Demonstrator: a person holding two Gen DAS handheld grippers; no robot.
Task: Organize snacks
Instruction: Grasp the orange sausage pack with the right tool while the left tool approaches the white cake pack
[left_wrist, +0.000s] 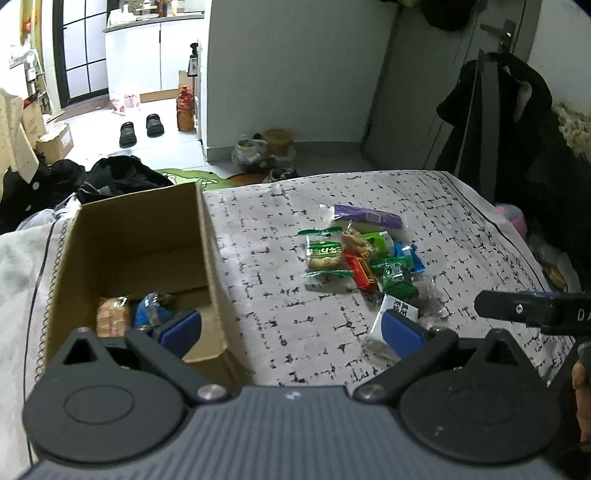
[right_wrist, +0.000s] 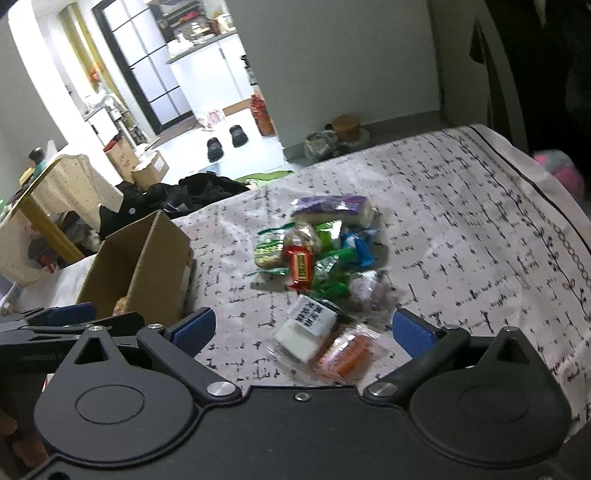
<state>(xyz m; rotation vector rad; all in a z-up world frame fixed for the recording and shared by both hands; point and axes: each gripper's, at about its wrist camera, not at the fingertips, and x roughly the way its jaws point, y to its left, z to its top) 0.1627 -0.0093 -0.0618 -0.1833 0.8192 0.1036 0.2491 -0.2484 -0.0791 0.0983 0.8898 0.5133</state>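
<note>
Both tongs, left (left_wrist: 291, 328) and right (right_wrist: 303, 328), gape over light, crinkly snack packets (right_wrist: 317, 251) mid-bed, best pinched at sealed edges.

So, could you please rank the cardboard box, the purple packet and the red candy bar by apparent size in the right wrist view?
1. cardboard box
2. purple packet
3. red candy bar, clearly smallest, though nearer the camera.

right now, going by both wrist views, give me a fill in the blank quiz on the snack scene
1. The cardboard box sits to the ____ of the snack pile.
2. The long wrapper at the pile's far end is ____.
3. Both the left gripper and right gripper have their fingers ____.

Missing words: left; purple; open
</note>
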